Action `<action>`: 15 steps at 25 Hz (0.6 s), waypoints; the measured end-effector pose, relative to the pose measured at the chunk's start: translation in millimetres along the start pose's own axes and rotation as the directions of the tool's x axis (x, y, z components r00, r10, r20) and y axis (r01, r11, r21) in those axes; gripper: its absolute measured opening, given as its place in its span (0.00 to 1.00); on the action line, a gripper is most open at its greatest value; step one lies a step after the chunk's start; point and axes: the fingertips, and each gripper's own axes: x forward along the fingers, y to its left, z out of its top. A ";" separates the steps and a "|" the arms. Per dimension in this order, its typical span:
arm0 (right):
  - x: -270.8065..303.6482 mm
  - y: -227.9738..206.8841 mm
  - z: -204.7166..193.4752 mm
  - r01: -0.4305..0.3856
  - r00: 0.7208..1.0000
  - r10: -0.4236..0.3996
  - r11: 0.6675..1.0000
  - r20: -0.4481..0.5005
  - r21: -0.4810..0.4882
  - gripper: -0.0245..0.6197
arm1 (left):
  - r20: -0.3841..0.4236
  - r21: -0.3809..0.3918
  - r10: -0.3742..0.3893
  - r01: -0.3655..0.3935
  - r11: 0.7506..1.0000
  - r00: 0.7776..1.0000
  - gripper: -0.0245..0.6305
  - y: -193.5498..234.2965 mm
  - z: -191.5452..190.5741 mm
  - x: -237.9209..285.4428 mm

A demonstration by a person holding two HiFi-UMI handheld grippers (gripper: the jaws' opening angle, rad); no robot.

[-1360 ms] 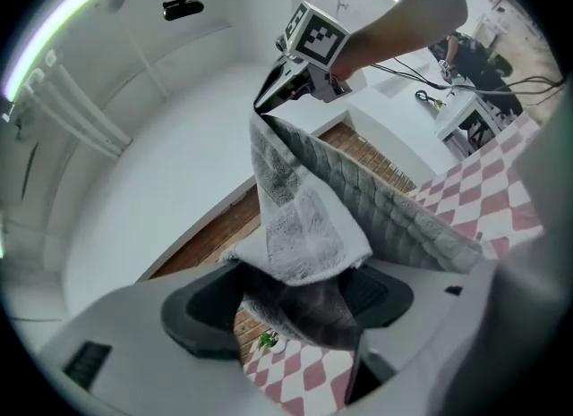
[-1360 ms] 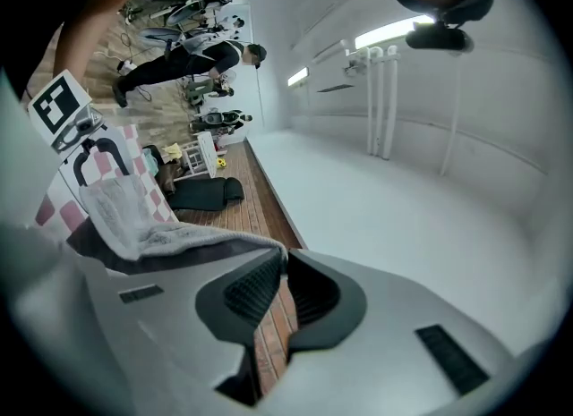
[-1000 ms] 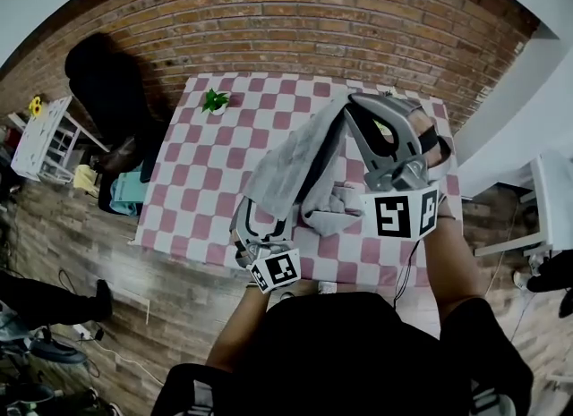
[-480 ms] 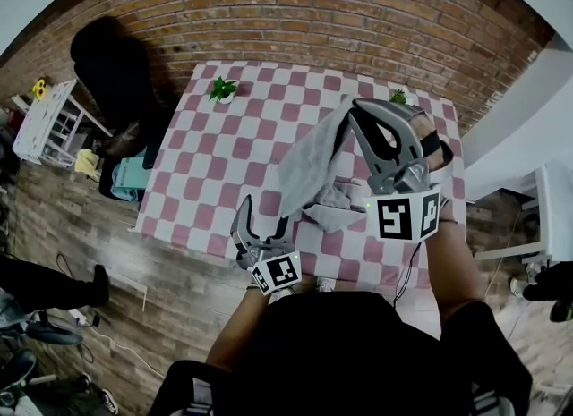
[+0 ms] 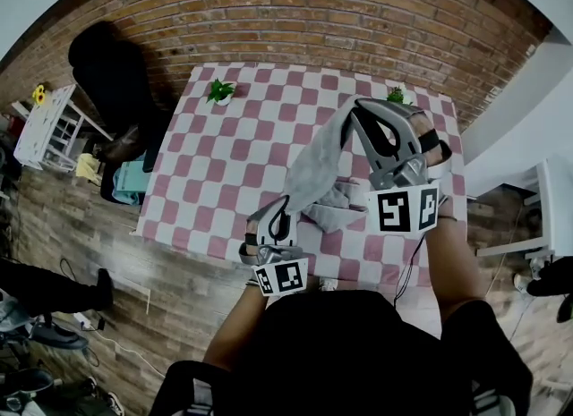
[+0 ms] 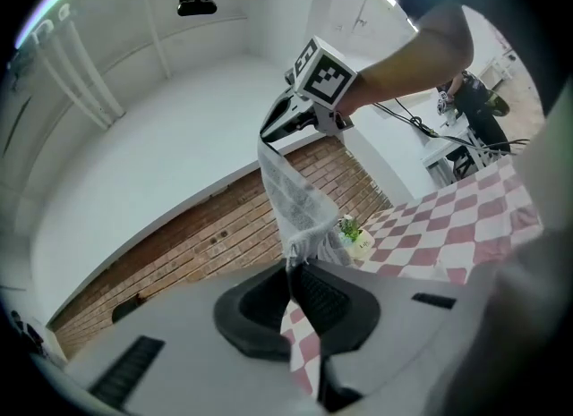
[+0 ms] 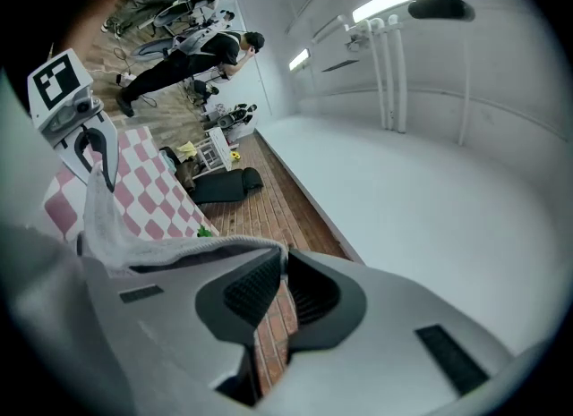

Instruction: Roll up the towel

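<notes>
Above a checked table [image 5: 210,173], the grey towel [image 5: 315,164] hangs taut between both tongs: the right gripper [image 5: 356,108] clamps its top corner, the left gripper [image 5: 283,201], jaws just closed, pinches a lower edge; the rest lies bunched on the table.

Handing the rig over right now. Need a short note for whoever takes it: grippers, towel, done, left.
Left gripper: jaws have just been closing and are now shut on the lower end of the grey cloth towel.
Right gripper: shut on the towel's upper edge, held high.
Towel: stretched between both grippers above the pink-and-white checked table. A bunched part sags toward the table below the right one.
Done: towel gripped at two points.
Left: probably spread it flat, then roll it. No roll started yet.
</notes>
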 end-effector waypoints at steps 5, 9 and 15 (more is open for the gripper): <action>-5.1 0.6 -32.7 -0.001 0.999 0.002 1.000 -0.048 0.019 0.08 | -0.006 -0.090 -0.027 0.026 0.996 1.000 0.05 23.3 3.5 11.7; -9.2 0.4 -62.3 0.000 0.997 0.002 1.000 -0.080 0.026 0.08 | 0.044 -0.115 -0.010 0.015 0.993 0.999 0.05 55.5 16.7 33.2; -1.6 9.5 -106.4 -0.019 0.994 0.025 0.998 -0.106 0.054 0.08 | 0.024 -0.135 -0.035 0.038 0.990 0.999 0.04 105.5 28.1 88.8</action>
